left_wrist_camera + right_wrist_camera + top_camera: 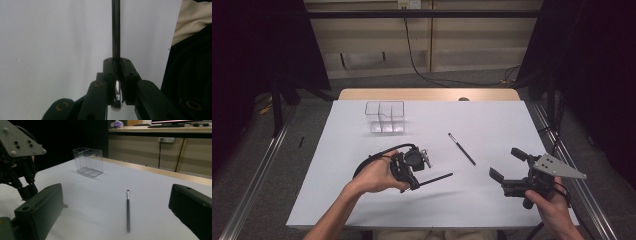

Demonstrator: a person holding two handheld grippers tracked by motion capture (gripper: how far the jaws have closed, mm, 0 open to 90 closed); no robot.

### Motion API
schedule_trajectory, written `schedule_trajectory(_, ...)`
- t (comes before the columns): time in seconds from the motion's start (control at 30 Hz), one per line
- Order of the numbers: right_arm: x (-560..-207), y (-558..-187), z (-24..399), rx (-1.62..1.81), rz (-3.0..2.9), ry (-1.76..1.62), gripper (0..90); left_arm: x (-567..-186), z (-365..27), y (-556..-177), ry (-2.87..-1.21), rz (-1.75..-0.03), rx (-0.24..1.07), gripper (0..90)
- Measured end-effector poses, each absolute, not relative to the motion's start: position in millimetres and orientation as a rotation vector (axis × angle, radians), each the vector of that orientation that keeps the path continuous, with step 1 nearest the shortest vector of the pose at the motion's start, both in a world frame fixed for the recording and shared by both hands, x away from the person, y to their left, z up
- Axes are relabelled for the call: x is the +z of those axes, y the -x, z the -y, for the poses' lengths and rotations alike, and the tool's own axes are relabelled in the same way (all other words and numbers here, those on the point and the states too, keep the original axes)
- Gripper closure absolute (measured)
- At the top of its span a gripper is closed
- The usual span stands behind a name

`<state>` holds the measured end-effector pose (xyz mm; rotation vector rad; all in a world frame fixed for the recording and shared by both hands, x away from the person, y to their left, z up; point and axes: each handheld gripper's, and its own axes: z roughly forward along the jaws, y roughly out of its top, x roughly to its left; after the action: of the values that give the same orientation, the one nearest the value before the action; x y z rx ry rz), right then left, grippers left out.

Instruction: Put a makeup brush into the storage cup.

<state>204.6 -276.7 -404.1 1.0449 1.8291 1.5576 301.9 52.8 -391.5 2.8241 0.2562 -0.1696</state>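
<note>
The left tool (416,176) is clamped tight on a black brush (436,179) near the worktop (492,120) centre. The right tool (504,167), jaws wide and empty, hangs by the right edge. A second brush (461,149) lies between them on open surface.

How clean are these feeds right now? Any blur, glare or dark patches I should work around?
High view: table evenly lit with soft shadows, surroundings dark, clear organizer faint. Left gripper view: the left gripper is shut on a brush, whose near tip is blurred; white tabletop washed out. Right gripper view: the open right gripper has soft-focus jaws; the second brush is sharper.
</note>
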Motion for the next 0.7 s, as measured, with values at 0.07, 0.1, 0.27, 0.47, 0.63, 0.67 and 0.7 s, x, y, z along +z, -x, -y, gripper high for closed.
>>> schedule_trajectory(0.07, -400.1, -207.6, 273.2, 1.578, -1.871, -1.006, 0.0, -391.9, -53.4, -302.3, -2.825, -0.254, -0.166, 83.8)
schedule_trajectory(0.1, -398.4, -209.3, 271.0, 1.575, -1.892, -0.984, 0.0, -391.9, -53.4, -302.3, -2.825, -0.254, -0.166, 83.8)
schedule_trajectory(0.27, -393.4, -218.4, 260.6, 1.562, -2.009, -0.914, 3.1, -392.3, -53.9, -302.3, -2.832, -0.251, -0.179, 83.8)
schedule_trajectory(0.47, -384.6, -236.6, 241.6, 1.540, -2.229, -0.814, 9.5, -392.5, -53.9, -302.4, -2.831, -0.248, -0.183, 83.7)
schedule_trajectory(0.63, -380.7, -248.9, 226.2, 1.538, -2.322, -0.756, 6.0, -393.5, -53.8, -303.0, -2.845, -0.231, -0.190, 83.7)
schedule_trajectory(0.67, -379.9, -250.9, 222.8, 1.535, -2.355, -0.737, 7.5, -393.5, -53.8, -303.0, -2.845, -0.231, -0.190, 83.7)
schedule_trajectory(0.7, -379.3, -252.8, 219.6, 1.527, -2.385, -0.714, 8.0, -394.5, -53.7, -302.3, -2.838, -0.243, -0.194, 83.7)
